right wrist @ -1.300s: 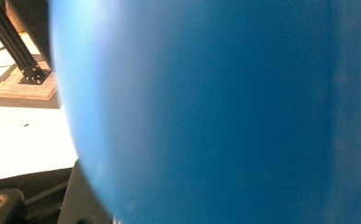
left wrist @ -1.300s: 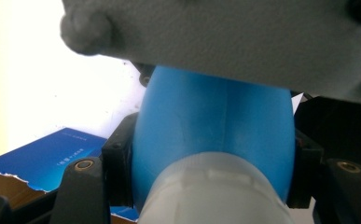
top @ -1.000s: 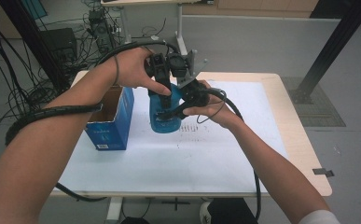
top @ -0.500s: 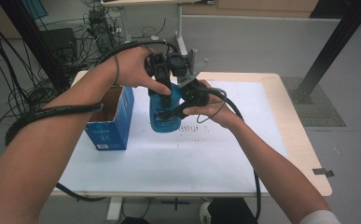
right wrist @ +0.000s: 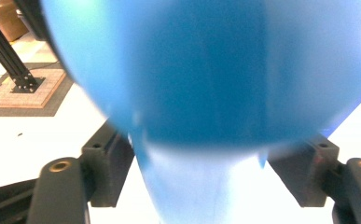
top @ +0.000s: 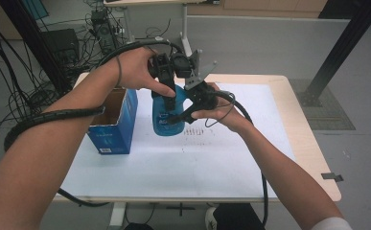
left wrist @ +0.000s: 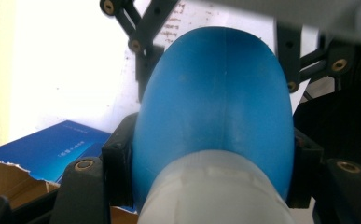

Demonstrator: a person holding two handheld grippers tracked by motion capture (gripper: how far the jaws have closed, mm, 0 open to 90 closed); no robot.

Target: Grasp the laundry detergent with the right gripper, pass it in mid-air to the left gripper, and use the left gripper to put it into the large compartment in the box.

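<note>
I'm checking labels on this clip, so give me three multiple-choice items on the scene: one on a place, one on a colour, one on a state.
1. Where is the open cardboard box?
A. on the table, left of the bottle in the high view
B. on the floor under the table
C. on top of the bottle

2. What colour is the bottle's body?
A. red
B. blue
C. green

3. How does the left gripper stand to the bottle?
A. open and far from it
B. lying on the table
C. shut on it near the pale neck

Answers:
1 A: the high view shows the box standing on the white tabletop beside the bottle.
2 B: all three views show a blue body.
3 C: in the left gripper view both black jaws press the bottle's sides.
</note>
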